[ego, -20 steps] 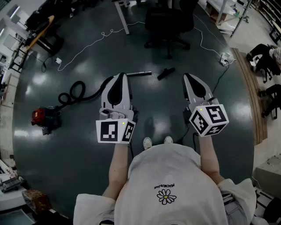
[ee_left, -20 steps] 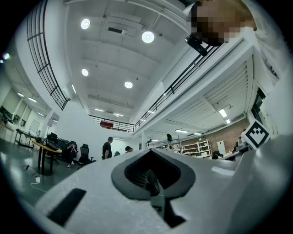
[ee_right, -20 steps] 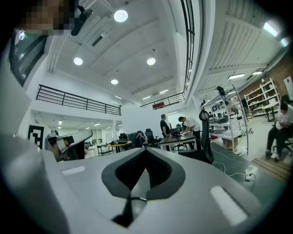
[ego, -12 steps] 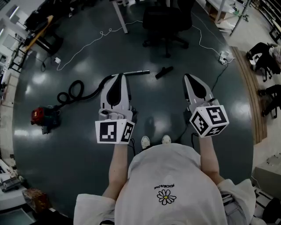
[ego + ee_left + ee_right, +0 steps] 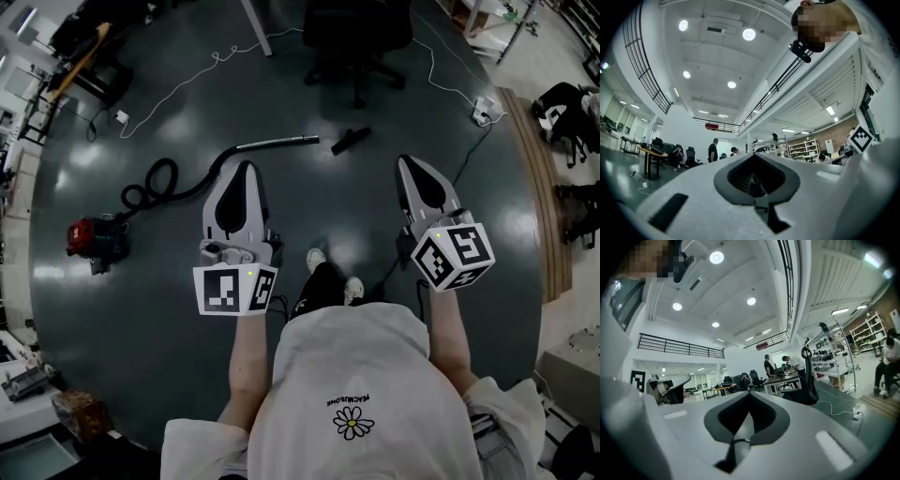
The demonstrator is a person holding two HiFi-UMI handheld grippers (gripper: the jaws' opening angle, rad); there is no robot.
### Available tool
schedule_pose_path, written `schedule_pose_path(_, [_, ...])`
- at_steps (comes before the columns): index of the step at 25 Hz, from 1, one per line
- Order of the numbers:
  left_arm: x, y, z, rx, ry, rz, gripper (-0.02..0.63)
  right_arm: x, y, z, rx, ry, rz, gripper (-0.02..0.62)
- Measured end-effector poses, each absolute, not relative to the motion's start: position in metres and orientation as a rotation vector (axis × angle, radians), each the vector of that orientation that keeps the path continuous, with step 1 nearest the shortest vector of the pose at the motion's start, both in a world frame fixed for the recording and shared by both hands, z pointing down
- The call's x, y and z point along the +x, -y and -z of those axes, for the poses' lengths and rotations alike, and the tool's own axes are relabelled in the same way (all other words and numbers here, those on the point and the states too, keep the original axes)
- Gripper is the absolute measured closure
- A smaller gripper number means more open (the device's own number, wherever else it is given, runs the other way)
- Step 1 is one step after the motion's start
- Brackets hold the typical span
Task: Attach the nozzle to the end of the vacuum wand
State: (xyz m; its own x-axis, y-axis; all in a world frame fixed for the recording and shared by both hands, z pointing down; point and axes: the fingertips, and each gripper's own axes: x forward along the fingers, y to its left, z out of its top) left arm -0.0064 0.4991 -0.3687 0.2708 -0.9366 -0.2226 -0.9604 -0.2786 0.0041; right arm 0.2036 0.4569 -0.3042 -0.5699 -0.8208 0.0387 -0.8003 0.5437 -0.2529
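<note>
On the dark floor ahead lies the vacuum wand [image 5: 272, 143], a thin grey tube joined to a black hose [image 5: 159, 187] that runs to a red vacuum body [image 5: 94, 239] at the left. The black nozzle [image 5: 350, 141] lies loose just right of the wand's free end. My left gripper [image 5: 241, 169] is held in the air, shut and with nothing in it, nearer to me than the wand. My right gripper [image 5: 409, 161] is also shut and holds nothing, to the right of the nozzle. Both gripper views look out across the hall, not at the floor.
A black office chair [image 5: 356, 42] stands beyond the nozzle. A white cable [image 5: 202, 80] snakes over the floor to a power strip [image 5: 484, 111] at the right. A wooden strip [image 5: 534, 187] borders the floor on the right. People stand by desks [image 5: 780, 376] far off.
The view has shifted forward: wand, nozzle and vacuum sit a little lower and nearer. One foot has stepped ahead. My left gripper has dropped slightly toward me.
</note>
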Motion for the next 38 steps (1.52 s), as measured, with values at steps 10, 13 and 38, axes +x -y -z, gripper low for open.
schedule_pose_path(10, [-0.056,-0.376,0.336,-2.451,-1.797,-0.372,0.606,0.176,-0.346,0.282,-1.495,-2.68,0.381,0.591])
schedule_pose_path(13, [-0.08,-0.319,0.336,-2.479,-1.795,-0.39,0.606,0.16,-0.294,0.285,-1.541,-2.666,0.381,0.591])
schedule_pose_path(38, [-0.105,-0.037,0.277,-2.609,-1.778,-0.168,0.604,0.145,-0.02,0.209,-1.611,-2.712,0.639,0.538])
